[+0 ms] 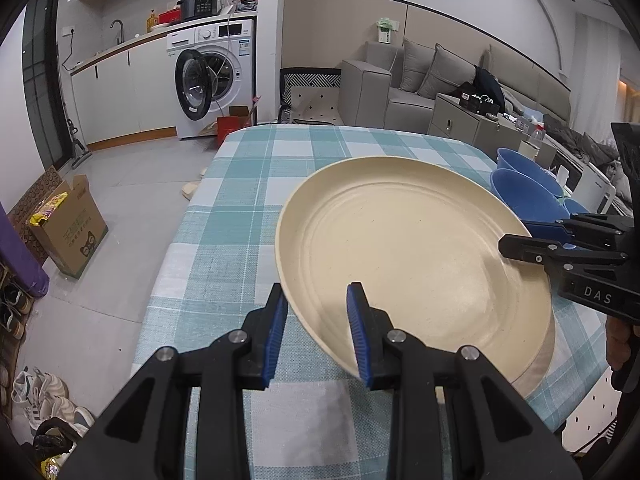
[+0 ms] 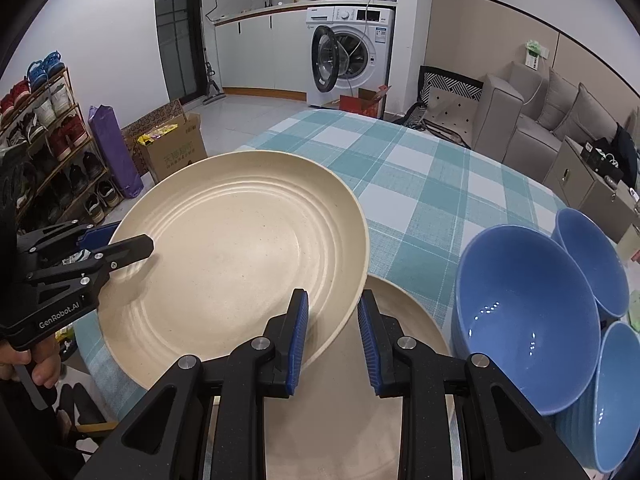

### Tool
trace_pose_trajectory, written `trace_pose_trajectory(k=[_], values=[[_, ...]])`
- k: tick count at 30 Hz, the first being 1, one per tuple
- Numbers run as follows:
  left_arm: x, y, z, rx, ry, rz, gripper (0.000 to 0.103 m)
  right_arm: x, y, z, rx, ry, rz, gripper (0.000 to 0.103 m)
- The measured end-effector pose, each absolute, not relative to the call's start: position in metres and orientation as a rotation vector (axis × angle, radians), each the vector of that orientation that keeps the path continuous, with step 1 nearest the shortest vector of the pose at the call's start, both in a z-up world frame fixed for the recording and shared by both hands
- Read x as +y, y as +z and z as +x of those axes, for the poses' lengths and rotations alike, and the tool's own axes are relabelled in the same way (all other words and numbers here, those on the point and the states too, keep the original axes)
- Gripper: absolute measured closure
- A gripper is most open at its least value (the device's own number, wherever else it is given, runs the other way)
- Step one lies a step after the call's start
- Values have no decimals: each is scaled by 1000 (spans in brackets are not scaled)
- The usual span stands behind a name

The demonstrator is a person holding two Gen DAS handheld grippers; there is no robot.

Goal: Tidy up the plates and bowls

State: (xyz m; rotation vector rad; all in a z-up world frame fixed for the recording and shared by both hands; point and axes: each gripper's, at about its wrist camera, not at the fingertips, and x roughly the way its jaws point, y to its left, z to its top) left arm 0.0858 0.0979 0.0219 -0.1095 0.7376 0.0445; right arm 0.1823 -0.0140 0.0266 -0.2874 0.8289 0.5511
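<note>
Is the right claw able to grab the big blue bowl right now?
Probably not yet. The right claw is shut on the rim of the cream plate, so it is busy. The blue bowl sits close beside it with nothing covering it.

The surface (image 2: 420, 184) is covered by a teal-and-white checked cloth (image 1: 256, 184). A cream plate (image 2: 404, 304) is laid flat on it near the front edge. Just beside that plate, to its right, blue bowls (image 2: 528, 316) are set close together on the cloth.
</note>
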Motion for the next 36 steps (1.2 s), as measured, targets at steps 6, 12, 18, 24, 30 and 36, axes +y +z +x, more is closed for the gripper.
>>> trace_pose_trajectory(k=[6,12,18,24,30,36], values=[[88,21,85,739,27,-92,74,-28,23,170,826,540,-270,77],[78,18,86,748,5,-71,74,-43,19,164,824,524,-237,77],[65,13,88,764,-17,-48,74,-58,13,158,826,504,-210,77],[54,7,88,776,-31,-29,74,-69,6,157,835,489,-195,77],[49,3,89,787,-34,-19,74,-74,0,154,840,483,-190,77],[47,-1,91,795,-34,-14,74,-75,-3,152,836,483,-191,77]])
